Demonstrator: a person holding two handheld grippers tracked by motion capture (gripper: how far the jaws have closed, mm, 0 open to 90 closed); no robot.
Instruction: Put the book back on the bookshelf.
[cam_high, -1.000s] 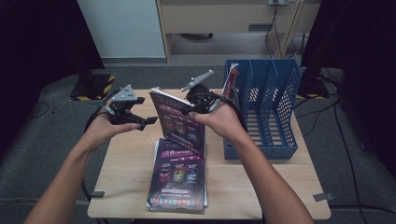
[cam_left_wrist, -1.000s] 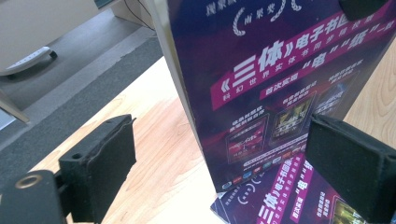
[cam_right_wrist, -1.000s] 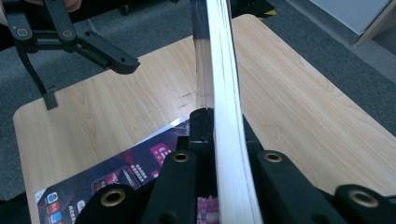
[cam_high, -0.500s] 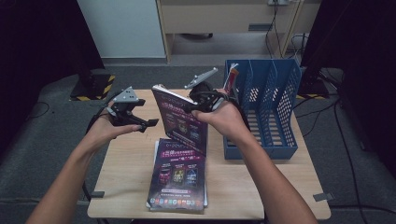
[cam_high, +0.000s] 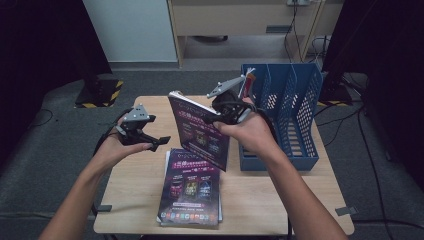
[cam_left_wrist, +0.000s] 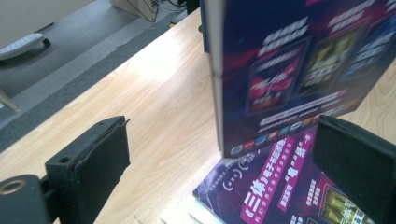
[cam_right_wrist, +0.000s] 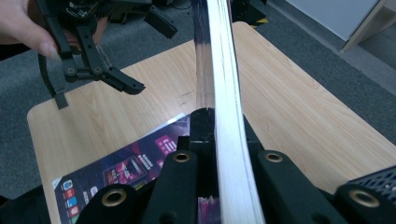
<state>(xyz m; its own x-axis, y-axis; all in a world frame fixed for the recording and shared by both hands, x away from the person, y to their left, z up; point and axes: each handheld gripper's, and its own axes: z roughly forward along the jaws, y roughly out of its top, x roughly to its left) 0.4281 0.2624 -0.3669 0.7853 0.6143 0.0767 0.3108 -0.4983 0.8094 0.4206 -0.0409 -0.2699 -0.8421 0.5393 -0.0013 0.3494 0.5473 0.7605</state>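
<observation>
A purple magazine (cam_high: 200, 132) hangs upright over the wooden table (cam_high: 130, 180), with my right gripper (cam_high: 220, 114) shut on its top edge. In the right gripper view the jaws pinch the magazine's pale page edge (cam_right_wrist: 224, 88). A stack of similar magazines (cam_high: 192, 187) lies flat below it. My left gripper (cam_high: 157, 142) is held open to the left of the hanging magazine, not touching it. In the left gripper view its pads (cam_left_wrist: 88, 161) stand wide apart, with the hanging magazine (cam_left_wrist: 299, 70) and the stack (cam_left_wrist: 280, 191) beyond them.
A blue slotted file rack (cam_high: 285, 115) stands on the right part of the table, close behind my right hand. A thin booklet (cam_high: 248, 80) stands in its left slot. Bare wood lies left of the stack. Grey floor surrounds the table.
My right gripper has carried the upright magazine a little to the right, toward the rack. My left gripper has sunk lower, still open and apart from the magazine.
</observation>
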